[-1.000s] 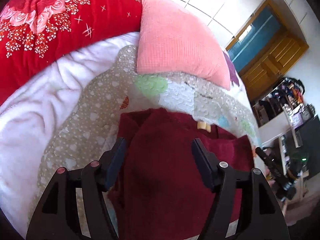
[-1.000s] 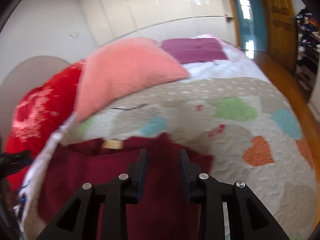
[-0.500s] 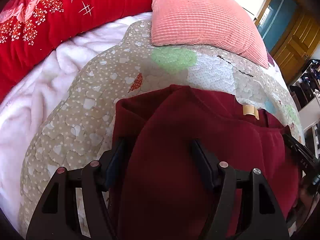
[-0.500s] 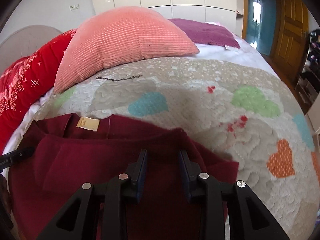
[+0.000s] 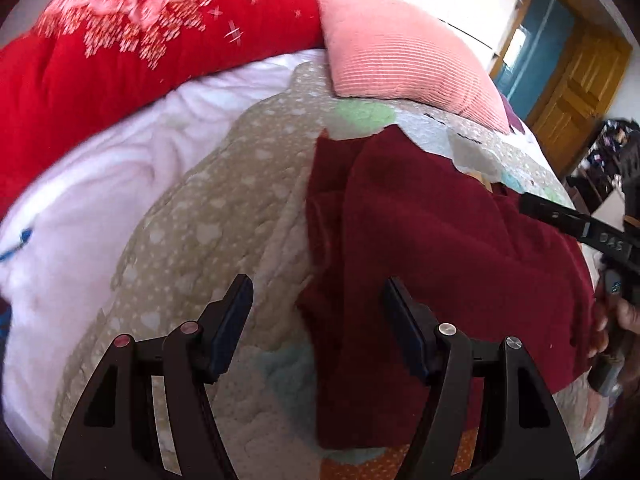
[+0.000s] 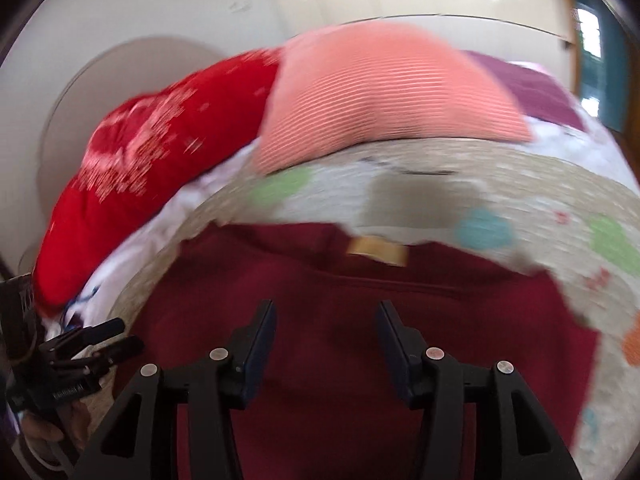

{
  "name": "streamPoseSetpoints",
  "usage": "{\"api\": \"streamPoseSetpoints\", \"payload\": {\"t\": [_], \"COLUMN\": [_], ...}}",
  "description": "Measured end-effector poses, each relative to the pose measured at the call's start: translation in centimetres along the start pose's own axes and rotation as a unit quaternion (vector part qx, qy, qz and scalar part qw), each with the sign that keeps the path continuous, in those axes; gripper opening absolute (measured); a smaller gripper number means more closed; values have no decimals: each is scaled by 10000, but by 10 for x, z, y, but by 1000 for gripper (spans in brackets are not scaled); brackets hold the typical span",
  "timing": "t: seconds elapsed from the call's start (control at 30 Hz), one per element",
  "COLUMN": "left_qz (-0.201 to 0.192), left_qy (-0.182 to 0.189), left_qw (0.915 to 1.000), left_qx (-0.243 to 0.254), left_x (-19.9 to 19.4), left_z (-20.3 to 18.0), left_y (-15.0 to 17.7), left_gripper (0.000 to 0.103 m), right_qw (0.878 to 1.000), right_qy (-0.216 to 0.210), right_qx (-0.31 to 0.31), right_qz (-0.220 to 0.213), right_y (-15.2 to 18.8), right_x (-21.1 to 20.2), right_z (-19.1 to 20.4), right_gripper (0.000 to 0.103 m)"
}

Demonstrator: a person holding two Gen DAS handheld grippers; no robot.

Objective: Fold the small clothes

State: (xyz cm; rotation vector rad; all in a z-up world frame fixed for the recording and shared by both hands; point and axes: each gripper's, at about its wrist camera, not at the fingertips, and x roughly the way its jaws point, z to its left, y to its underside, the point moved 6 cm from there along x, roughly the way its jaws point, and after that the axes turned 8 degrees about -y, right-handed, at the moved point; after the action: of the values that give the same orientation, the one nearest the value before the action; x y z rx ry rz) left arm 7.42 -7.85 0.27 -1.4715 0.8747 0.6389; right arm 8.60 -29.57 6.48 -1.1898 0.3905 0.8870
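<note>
A dark red garment [image 5: 440, 248] lies partly folded on the quilt, a tan neck label [image 6: 376, 250] at its far edge. My left gripper [image 5: 318, 300] is open over the garment's left edge; quilt and red cloth both show between its fingers, and neither pad presses on anything. Over the middle of the garment [image 6: 360, 360] my right gripper [image 6: 326, 320] has its jaws opening, with only flat cloth below the gap. The right gripper's finger [image 5: 560, 220] also shows at the right rim of the left wrist view. The right wrist view is blurred.
The heart-patterned quilt [image 5: 208, 240] covers the bed over a white blanket [image 5: 100, 200]. A pink pillow [image 5: 400, 60] and a red flowered duvet [image 5: 120, 48] lie at the far side. A purple cloth [image 6: 532, 88] is behind the pillow. A wooden door [image 5: 576, 92] stands at the right.
The right jaws have spread apart and let go of the red cloth they pinched. The left gripper has slid left, off the garment's middle to its left edge.
</note>
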Motion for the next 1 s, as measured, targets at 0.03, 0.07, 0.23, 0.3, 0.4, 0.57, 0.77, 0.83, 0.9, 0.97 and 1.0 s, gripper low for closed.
{"api": "streamPoseSetpoints", "payload": {"t": [0.03,0.07,0.23,0.3,0.4,0.57,0.77,0.83,0.9,0.97,1.0], "left_qz": [18,42,190,284,234,135,93,60,51,59,59], "left_qy": [63,151,363,438,387,319,219,163,141,140,134], "left_qw": [10000,9999,9992,9986,9990,9994,9997,9998,9998,9998,9998], "left_qx": [-39,-26,-29,-96,-5,31,41,94,109,103,102], "left_x": [2,3,12,16,15,14,15,13,13,12,12], "left_z": [0,-2,-4,-2,-4,-4,-5,-7,-7,-7,-7], "left_y": [0,0,-3,-2,-3,-5,-4,-4,-4,-4,-4], "left_gripper": [68,68,68,68,68,68,68,68,68,68,68], "right_qw": [9999,9998,9980,9965,9940,9904,9885,9913,9963,9971,9957], "right_qy": [-1,37,102,21,320,773,1088,983,690,659,832], "right_qx": [-113,-180,-343,-436,-773,-1050,-952,-822,-463,-365,-392], "right_qz": [59,94,514,716,708,469,439,289,216,67,-88], "right_y": [-2,-4,-6,-2,0,-17,-12,-14,-15,-13,-10], "right_x": [10,16,63,74,76,70,95,85,65,42,27], "right_z": [8,11,16,19,23,25,20,18,15,9,4], "right_gripper": [50,50,50,42,17,8,7,7,11,16,22]}}
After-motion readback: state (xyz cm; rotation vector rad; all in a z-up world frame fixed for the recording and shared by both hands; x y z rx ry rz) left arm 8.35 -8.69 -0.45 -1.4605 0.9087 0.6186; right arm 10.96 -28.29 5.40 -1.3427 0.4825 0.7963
